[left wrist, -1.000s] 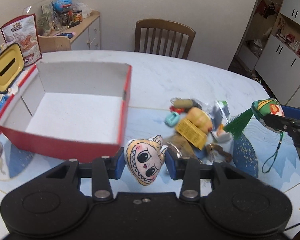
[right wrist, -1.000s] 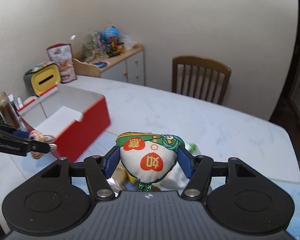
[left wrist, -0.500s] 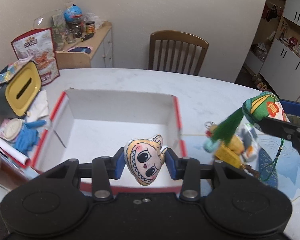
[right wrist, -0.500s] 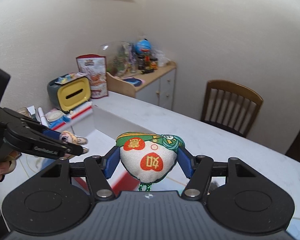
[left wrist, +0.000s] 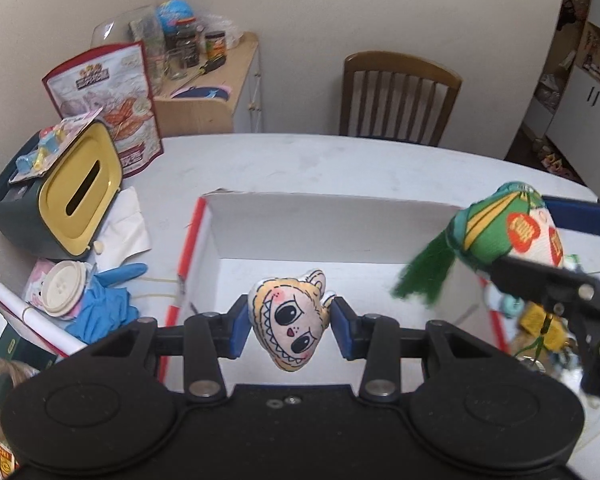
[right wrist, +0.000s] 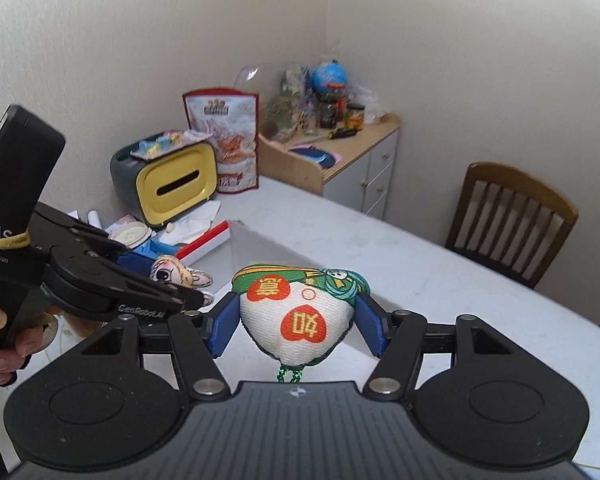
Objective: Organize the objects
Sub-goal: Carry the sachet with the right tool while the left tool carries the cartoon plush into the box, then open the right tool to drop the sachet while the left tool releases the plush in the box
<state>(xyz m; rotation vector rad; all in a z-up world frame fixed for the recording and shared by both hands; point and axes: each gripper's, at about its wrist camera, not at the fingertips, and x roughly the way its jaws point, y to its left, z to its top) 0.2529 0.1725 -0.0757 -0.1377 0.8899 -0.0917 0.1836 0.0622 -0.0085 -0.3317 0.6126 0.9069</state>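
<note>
Both pairs of jaws are clamped on soft toys. The left gripper [left wrist: 287,326] pinches a small yellow-haired stuffed doll head with large black eyes [left wrist: 288,320] across its sides; the right gripper [right wrist: 296,322] pinches a white fabric pouch with green cap, orange heart prints and a green tassel [right wrist: 298,312] in the same manner. Both items hang above the open red cardboard box with white interior [left wrist: 380,220], the doll head over its near-centre, the pouch near its right wall.

Handling: both items appear light, padded and compressible, not fragile; fabric gives good grip. Hold across the widest padded section; the tassel [left wrist: 424,276] swings freely and may snag the box rim.

Surroundings: remaining small objects [left wrist: 540,328] lie right of the box; a grey-and-yellow tissue holder [left wrist: 60,196] stands left on the white table [left wrist: 340,164]
</note>
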